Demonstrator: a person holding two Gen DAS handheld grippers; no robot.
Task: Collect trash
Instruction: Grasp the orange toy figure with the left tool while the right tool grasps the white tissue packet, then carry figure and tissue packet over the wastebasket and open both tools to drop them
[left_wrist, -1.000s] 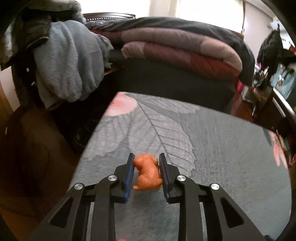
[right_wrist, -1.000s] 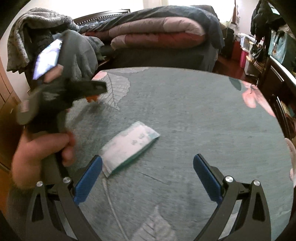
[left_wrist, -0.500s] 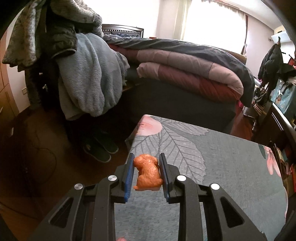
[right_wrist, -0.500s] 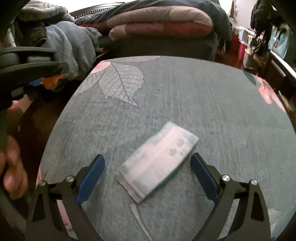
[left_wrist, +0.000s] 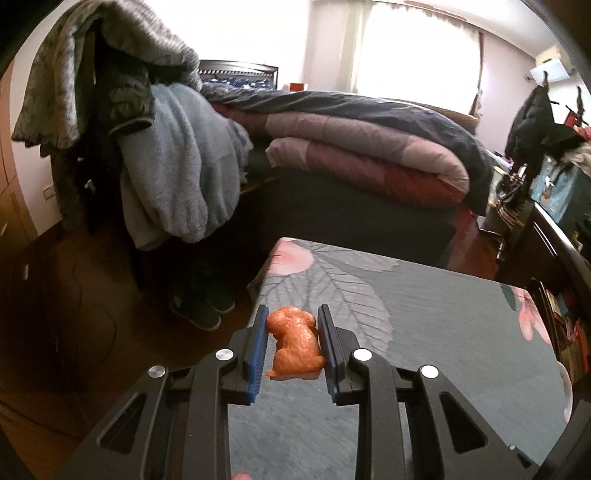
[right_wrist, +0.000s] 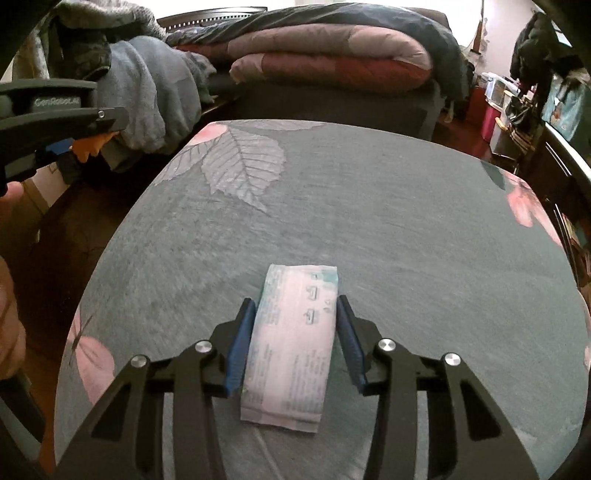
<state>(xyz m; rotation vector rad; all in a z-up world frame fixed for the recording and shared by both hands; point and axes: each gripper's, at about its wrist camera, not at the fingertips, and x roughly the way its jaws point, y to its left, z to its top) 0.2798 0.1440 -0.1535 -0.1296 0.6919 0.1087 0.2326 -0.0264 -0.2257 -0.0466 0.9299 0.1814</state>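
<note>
"GenRobot.AI" stands embossed on the black body of the left gripper (right_wrist: 94, 142), upper left of the right wrist view. Print on the wrapper (right_wrist: 295, 332) is too small to read.

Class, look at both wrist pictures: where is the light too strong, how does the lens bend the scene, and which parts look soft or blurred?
Left wrist view: the window is blown out white, the floor at left is dim, the orange figurine is sharp, and the frame corners go black. Right wrist view: the table edge bows into a curve, and the packet print is too soft to read.
</note>
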